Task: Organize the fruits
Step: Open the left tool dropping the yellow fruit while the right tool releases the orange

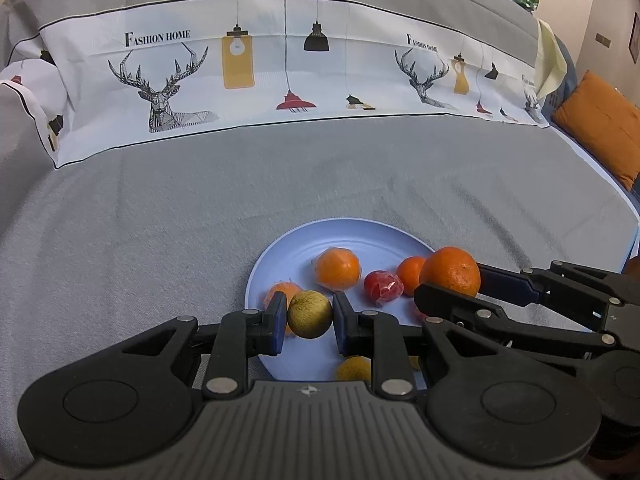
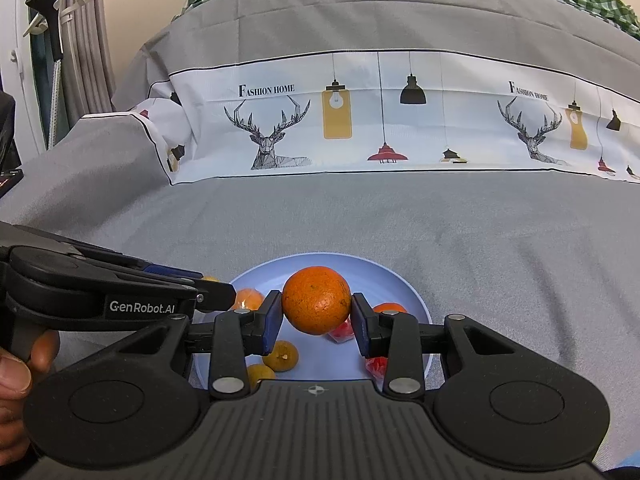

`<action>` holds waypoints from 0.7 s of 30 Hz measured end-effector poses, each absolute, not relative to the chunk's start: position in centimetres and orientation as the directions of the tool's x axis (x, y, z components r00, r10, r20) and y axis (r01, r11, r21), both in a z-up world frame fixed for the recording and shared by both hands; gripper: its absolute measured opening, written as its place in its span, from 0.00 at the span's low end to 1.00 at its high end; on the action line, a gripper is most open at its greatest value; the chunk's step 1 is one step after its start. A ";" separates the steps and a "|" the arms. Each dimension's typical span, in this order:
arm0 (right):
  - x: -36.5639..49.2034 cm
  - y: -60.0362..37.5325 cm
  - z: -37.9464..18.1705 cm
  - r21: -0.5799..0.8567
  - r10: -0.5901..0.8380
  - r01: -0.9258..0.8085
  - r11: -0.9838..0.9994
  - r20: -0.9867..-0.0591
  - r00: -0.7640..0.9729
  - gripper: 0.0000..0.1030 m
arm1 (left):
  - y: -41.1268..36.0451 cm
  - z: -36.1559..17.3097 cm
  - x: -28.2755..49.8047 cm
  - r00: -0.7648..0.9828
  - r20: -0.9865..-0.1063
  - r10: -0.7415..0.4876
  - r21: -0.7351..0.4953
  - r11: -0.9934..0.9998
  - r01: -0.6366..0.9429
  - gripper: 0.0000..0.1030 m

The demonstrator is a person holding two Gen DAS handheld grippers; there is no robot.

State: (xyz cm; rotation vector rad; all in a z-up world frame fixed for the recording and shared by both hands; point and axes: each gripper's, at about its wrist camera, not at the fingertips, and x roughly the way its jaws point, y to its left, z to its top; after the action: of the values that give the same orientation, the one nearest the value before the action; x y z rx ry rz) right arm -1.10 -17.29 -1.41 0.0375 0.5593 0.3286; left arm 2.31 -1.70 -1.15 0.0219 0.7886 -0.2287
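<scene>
Grey bedspread (image 1: 160, 216) | left tongs (image 1: 310, 314) grip lime (image 1: 310, 315) | right tongs (image 2: 316, 312) grip orange (image 2: 316, 300)

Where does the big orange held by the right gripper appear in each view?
Left wrist view: the big orange sits right of centre, above the plate's right edge.
Right wrist view: it sits centre, clamped between the blue pads.
Shared landmark: the light blue plate.

Left hand-held gripper (image 2: 216, 292) hides plate (image 2: 416, 300) rim.
</scene>
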 end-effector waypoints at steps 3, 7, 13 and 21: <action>-1.0 -17.3 -1.5 0.122 0.311 -0.291 0.949 -0.520 0.795 0.39 | -1.7 -1.2 2.4 0.675 -0.711 -0.199 -0.071 0.975 0.212 0.31; -1.0 -17.2 -1.5 0.119 0.302 -0.281 0.952 -0.519 0.800 0.50 | -1.8 -1.3 2.5 0.677 -0.710 -0.194 -0.067 0.976 0.209 0.31; -1.1 -17.5 -1.6 0.119 0.282 -0.259 0.959 -0.518 0.808 0.65 | -1.5 -1.2 2.4 0.683 -0.706 -0.185 -0.065 0.978 0.197 0.31; -1.1 -18.3 -1.6 0.115 0.214 -0.180 0.977 -0.519 0.827 0.94 | -1.0 -0.9 2.1 0.691 -0.706 -0.157 -0.061 0.985 0.162 0.43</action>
State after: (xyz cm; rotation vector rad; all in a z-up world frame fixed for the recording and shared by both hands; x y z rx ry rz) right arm -1.08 -18.27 -1.64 0.0619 0.5585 0.2093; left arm 2.12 -1.02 -0.90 0.0064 0.7879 -0.1784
